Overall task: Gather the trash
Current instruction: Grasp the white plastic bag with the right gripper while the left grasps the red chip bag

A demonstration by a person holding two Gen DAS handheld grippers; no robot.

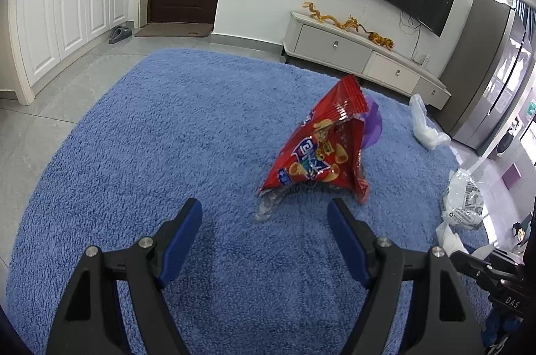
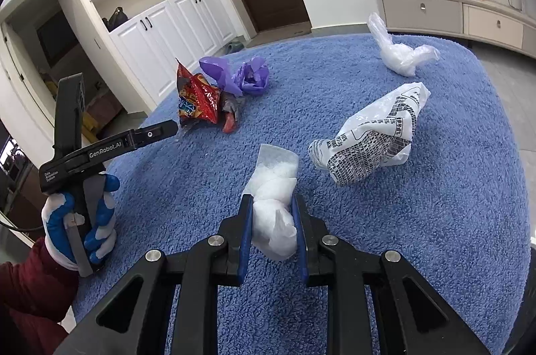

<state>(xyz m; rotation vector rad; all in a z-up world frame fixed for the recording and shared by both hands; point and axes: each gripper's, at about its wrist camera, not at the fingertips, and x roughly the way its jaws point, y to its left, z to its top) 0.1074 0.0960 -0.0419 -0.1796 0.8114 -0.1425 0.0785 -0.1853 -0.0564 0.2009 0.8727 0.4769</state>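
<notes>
The right claw (image 2: 271, 214) is clenched on a crumpled white tissue wad (image 2: 273, 221) pinched between its blue pads, just above the blue rug (image 2: 418, 237); the left claw (image 1: 264, 221) is spread wide with nothing between its pads, the red snack bag (image 1: 321, 147) lying on the rug just beyond it at 1 o'clock; in the right wrist view a printed white plastic bag (image 2: 372, 140) lies at 2 o'clock, a clear white bag (image 2: 400, 50) further off at 1 o'clock, a purple bag (image 2: 241, 75) at 11 o'clock touching the snack bag.
</notes>
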